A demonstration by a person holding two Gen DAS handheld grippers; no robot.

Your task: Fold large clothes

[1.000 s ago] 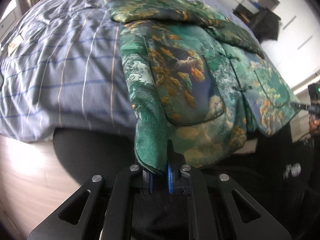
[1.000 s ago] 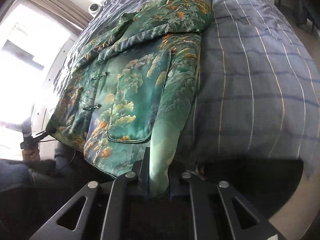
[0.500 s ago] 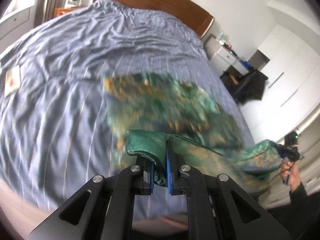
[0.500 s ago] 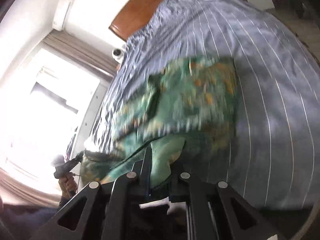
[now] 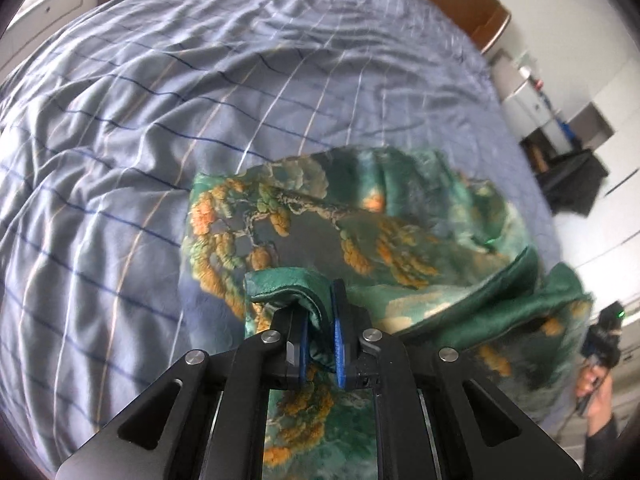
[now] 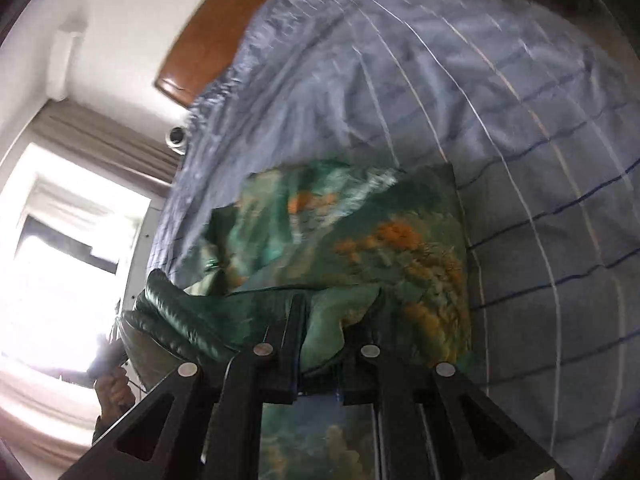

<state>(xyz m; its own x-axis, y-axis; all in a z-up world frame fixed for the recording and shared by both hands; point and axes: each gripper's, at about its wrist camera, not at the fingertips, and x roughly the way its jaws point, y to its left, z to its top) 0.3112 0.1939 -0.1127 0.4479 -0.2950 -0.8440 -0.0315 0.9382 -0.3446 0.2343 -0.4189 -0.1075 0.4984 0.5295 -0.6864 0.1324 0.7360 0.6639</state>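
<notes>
Both grippers pinch the hem of the green jacket, left gripper and right gripper at opposite corners. The jacket lies on the bed, its folded body directly ahead of the fingers, hem edge spanning crosswise between them.
</notes>
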